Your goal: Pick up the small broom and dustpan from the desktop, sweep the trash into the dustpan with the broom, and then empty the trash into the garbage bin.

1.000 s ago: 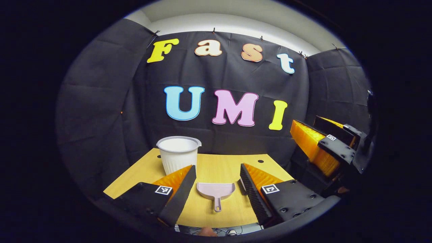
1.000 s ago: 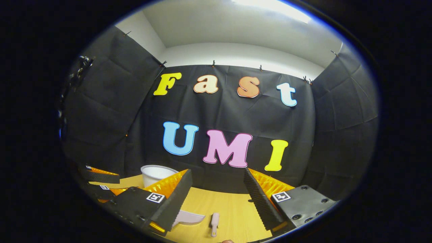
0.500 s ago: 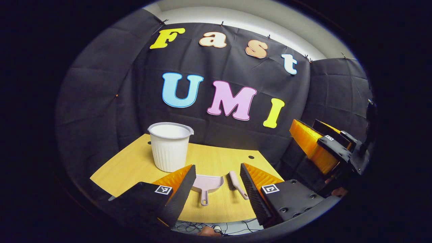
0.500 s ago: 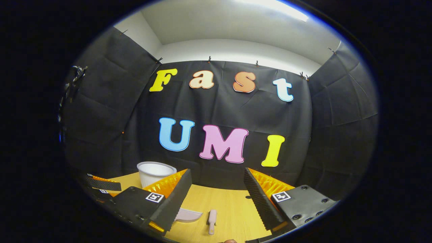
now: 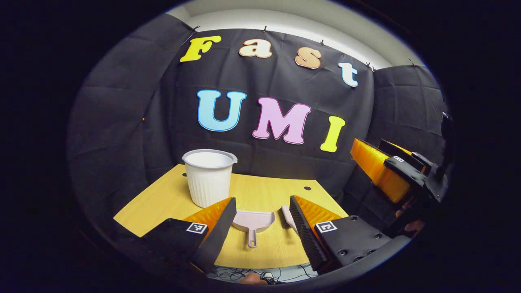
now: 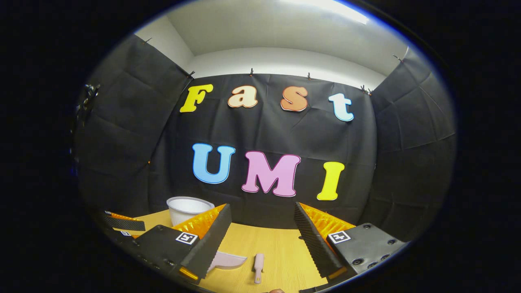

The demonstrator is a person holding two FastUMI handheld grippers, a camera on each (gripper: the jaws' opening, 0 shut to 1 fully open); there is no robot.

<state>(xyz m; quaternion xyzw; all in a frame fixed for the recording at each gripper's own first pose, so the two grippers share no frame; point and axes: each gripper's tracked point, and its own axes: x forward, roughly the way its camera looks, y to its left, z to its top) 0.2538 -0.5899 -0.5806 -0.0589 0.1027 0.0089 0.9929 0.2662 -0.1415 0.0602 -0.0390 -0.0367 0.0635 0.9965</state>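
A pale pink dustpan lies flat on the wooden desktop, handle toward me, between the fingers of my left gripper, which hangs open above it with nothing held. Beside it lies the small pink broom, partly hidden by the left gripper's right finger. In the right gripper view the broom lies ahead of my open right gripper, and the dustpan peeks out from behind its left finger. The white ribbed garbage bin stands upright at the back left. The other gripper hovers at the right, off the table.
The desktop's front edge is close below the grippers, with cables on the floor beyond it. A small round hole marks the desk's far right. Black cloth walls enclose the back and sides. The left gripper's fingers show low at the left.
The left gripper's view shifted slightly, so the dustpan now sits centred between its fingers and the broom slid partly behind the right finger. The right gripper's view barely changed.
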